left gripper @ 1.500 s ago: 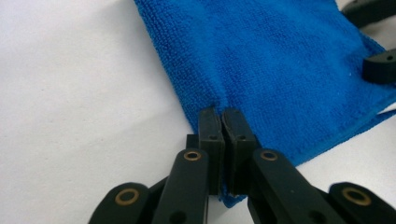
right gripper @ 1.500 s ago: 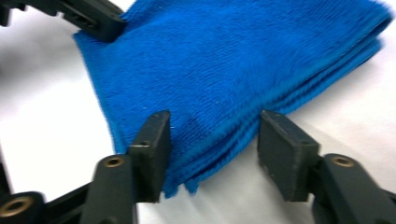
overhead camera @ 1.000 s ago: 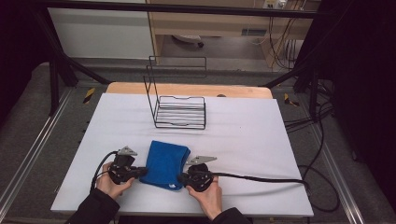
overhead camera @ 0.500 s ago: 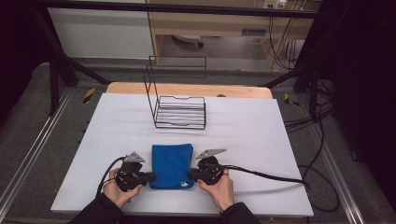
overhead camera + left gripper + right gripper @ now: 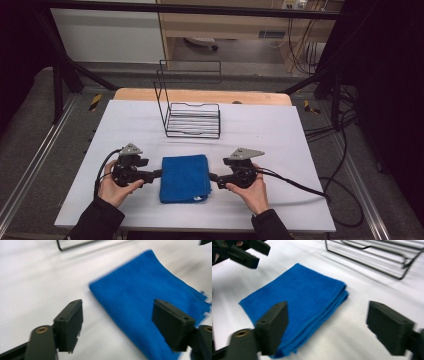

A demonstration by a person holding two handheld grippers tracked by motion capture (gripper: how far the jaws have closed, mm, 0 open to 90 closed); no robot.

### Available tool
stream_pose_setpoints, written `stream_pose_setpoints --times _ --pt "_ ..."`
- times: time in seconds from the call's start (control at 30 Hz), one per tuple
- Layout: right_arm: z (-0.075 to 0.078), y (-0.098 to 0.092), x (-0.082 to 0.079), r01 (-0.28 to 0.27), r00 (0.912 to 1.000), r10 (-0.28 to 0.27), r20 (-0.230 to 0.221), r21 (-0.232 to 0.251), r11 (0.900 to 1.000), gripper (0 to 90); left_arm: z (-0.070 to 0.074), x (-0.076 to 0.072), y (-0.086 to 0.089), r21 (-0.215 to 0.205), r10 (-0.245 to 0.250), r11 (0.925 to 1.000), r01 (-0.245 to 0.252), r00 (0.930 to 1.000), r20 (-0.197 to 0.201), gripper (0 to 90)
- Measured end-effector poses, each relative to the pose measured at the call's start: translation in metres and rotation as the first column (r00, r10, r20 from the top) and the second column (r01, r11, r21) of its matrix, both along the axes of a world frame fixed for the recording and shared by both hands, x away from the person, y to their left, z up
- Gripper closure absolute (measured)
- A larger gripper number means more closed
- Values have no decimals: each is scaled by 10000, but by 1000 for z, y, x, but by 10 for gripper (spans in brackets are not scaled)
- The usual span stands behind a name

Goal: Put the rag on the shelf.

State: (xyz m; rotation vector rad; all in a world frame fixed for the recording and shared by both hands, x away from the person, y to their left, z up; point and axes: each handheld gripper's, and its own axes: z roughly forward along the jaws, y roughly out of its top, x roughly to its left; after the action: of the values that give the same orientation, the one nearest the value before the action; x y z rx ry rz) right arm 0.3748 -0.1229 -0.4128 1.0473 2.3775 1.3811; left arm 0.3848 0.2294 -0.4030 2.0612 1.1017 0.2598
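A folded blue towel (image 5: 184, 178) lies flat on the white table (image 5: 300, 135), near the front edge and between the two grippers. The left gripper (image 5: 156, 173) is just beside the towel's left edge, and the right gripper (image 5: 214, 177) is just beside its right edge. The jaws of both grippers have just been opening and now stand wide apart, released, with nothing pressed between them. In each gripper view the towel rests on the table under the spread jaws. A black wire rack (image 5: 192, 119) stands farther back on the table, well apart from the towel.
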Motion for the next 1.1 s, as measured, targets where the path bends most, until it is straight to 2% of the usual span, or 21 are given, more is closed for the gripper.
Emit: stream_pose_setpoints --times 0.07,0.17,0.27,0.33,0.5,0.6,0.7,0.8,0.87,1.1 --pt "1 -5 2 15 9999 -12 170 -169 9999 99 -1 9 -2 70 -29 10000 28 10000 67 215" --pt "0 -14 1 173 9994 -168 287 -169 9997 85 -4 22 -7 126 91 9999 -92 9999 55 181" --pt "-7 -22 0 363 9993 -362 112 -105 9993 82 -10 33 -14 658 397 9970 -404 9991 116 192" --pt "-10 -26 0 425 9991 -426 -63 -244 9988 73 -15 40 -16 818 576 9950 -575 9983 10 240" --pt "-13 -29 0 464 9988 -470 -170 -295 9985 88 -24 46 -16 615 640 9962 -617 9973 -362 433" --pt "-14 -29 0 409 9989 -415 -195 -277 9988 97 -28 48 -18 538 569 9971 -536 9965 -614 513" --pt "-15 -28 0 355 9987 -364 -357 -260 9990 98 -32 48 -21 416 591 9975 -564 9962 -646 576" --pt "-16 -28 0 302 9985 -312 -448 -238 9993 100 -38 49 -24 573 619 9967 -576 9952 -759 609" --pt "-16 -27 0 294 9982 -303 -510 -192 9994 101 -39 50 -24 451 635 9972 -601 9949 -780 634" --pt "-13 -27 4 356 9983 -350 -473 135 9993 103 -40 49 -25 277 496 9985 -473 9949 -884 767"
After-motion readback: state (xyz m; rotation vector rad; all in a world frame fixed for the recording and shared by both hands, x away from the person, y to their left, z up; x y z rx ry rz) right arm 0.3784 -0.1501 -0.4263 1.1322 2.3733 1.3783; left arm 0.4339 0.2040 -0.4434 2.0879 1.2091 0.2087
